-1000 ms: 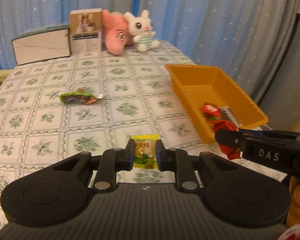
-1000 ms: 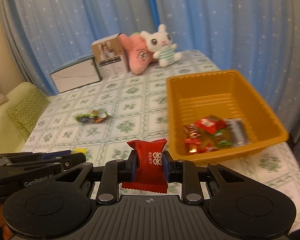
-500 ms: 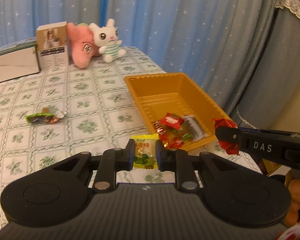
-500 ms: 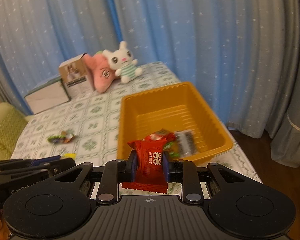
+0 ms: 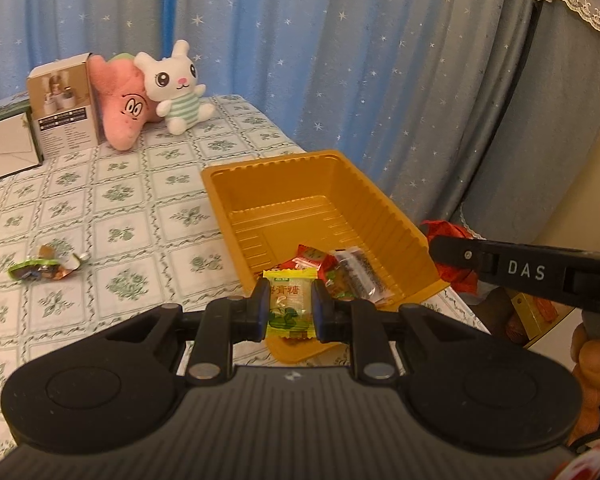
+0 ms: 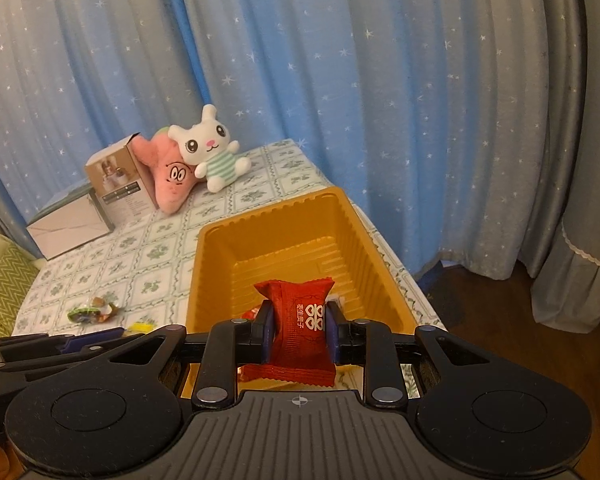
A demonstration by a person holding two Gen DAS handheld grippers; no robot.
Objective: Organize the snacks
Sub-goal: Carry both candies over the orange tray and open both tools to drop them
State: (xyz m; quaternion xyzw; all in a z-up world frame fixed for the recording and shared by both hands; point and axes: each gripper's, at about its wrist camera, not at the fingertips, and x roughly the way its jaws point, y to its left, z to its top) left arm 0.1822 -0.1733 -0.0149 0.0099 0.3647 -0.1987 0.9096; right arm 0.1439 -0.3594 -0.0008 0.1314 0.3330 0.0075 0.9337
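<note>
My left gripper (image 5: 289, 307) is shut on a yellow candy packet (image 5: 289, 300), held above the near end of the orange tray (image 5: 300, 178). Several wrapped snacks (image 5: 340, 266) lie in the tray's near corner. Off the tray's right side, the right gripper (image 5: 440, 248) carries a red packet (image 5: 448, 229). In the right wrist view my right gripper (image 6: 299, 330) is shut on that red candy packet (image 6: 300, 320), over the near end of the orange tray (image 6: 276, 220). A green snack wrapper (image 5: 40, 270) lies loose on the tablecloth to the left, the same green snack wrapper (image 6: 92, 312) showing in the right view.
A white bunny plush (image 5: 176, 88), a pink plush (image 5: 124, 104), a small carton (image 5: 62, 106) and a flat box (image 5: 0, 144) stand at the table's far end. Blue starred curtains hang behind. The table edge (image 6: 412, 280) runs just right of the tray, with wood floor beyond.
Both grippers have swung right with their packets: the tray has shifted from the right of each view to under the fingers. The left gripper's yellow packet is now over the tray's near end.
</note>
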